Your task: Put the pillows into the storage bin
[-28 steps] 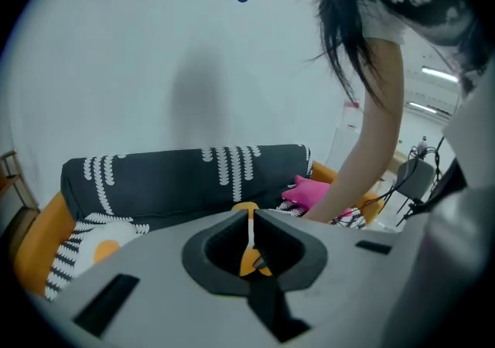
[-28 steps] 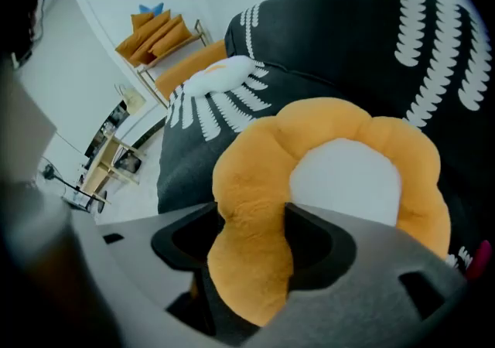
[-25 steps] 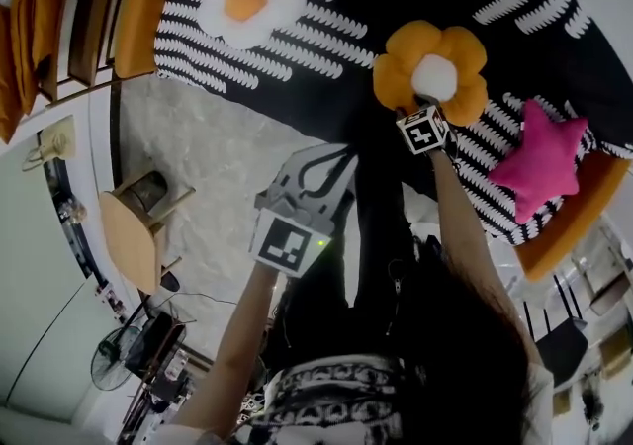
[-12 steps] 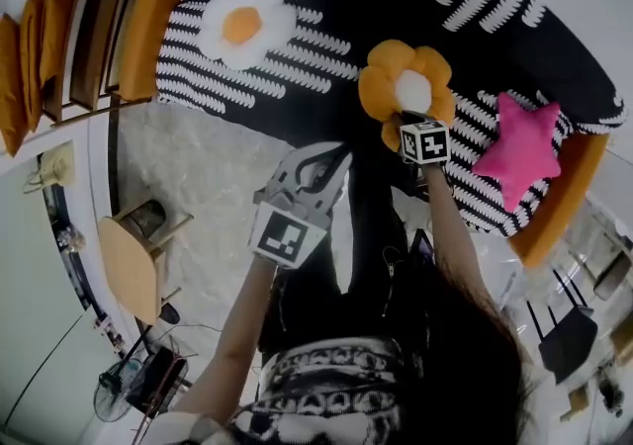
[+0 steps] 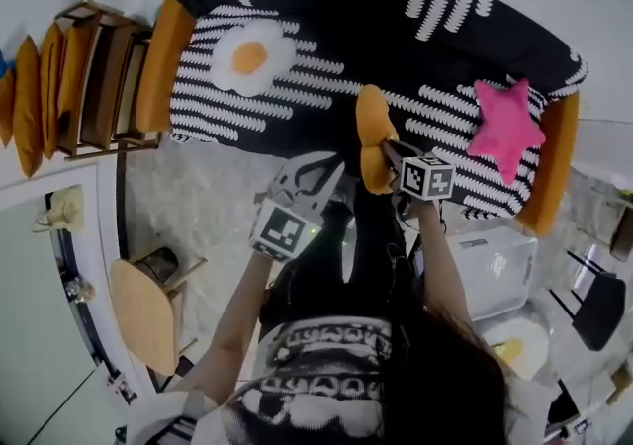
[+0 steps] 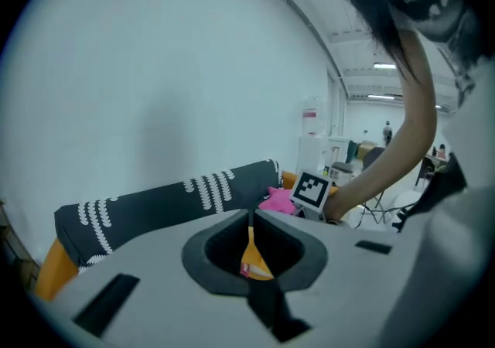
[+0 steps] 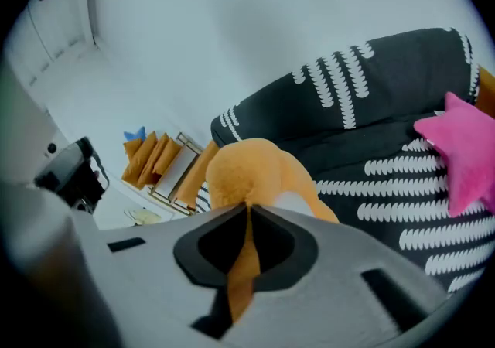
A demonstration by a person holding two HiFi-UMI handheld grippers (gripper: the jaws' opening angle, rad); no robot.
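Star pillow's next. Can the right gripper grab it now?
Probably not: the right gripper, whose jaws have just been closing, grips the orange flower pillow; the pink star pillow itself lies unobstructed.

Three pillows (image 5: 249, 55) (image 5: 374, 136) (image 5: 506, 127), one storage bin (image 5: 492, 270)

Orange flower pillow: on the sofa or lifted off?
Lifted off: the orange flower pillow hangs edge-on from the right gripper, whose jaws have just been closing on it.
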